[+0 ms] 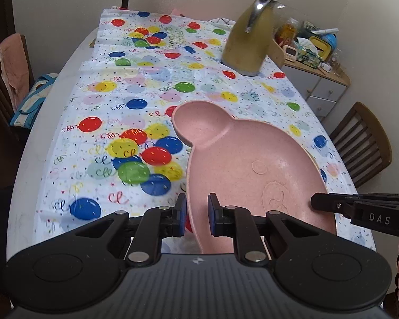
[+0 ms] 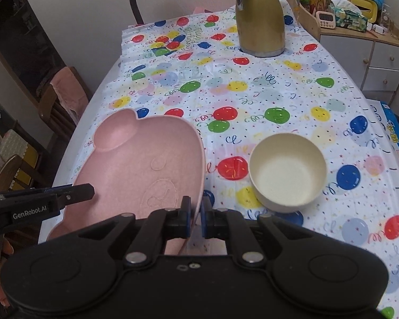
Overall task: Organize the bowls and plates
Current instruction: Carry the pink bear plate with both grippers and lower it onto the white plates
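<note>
Left wrist: left gripper (image 1: 196,214) clamped on pink plate (image 1: 242,164) rim, plate tilted above table (image 1: 53,93) near edge; right gripper (image 2: 195,219) pinches opposite rim; cream bowl (image 2: 287,172) on tablecloth (image 2: 252,93) beside plate.

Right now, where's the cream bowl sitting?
In the right wrist view, the cream bowl stands on the balloon tablecloth, just right of the pink plate and nearer the camera than the gold jug. The left wrist view doesn't show it.

left gripper (image 1: 196,214) jaws clamped; right gripper (image 2: 195,219) jaws clamped
</note>
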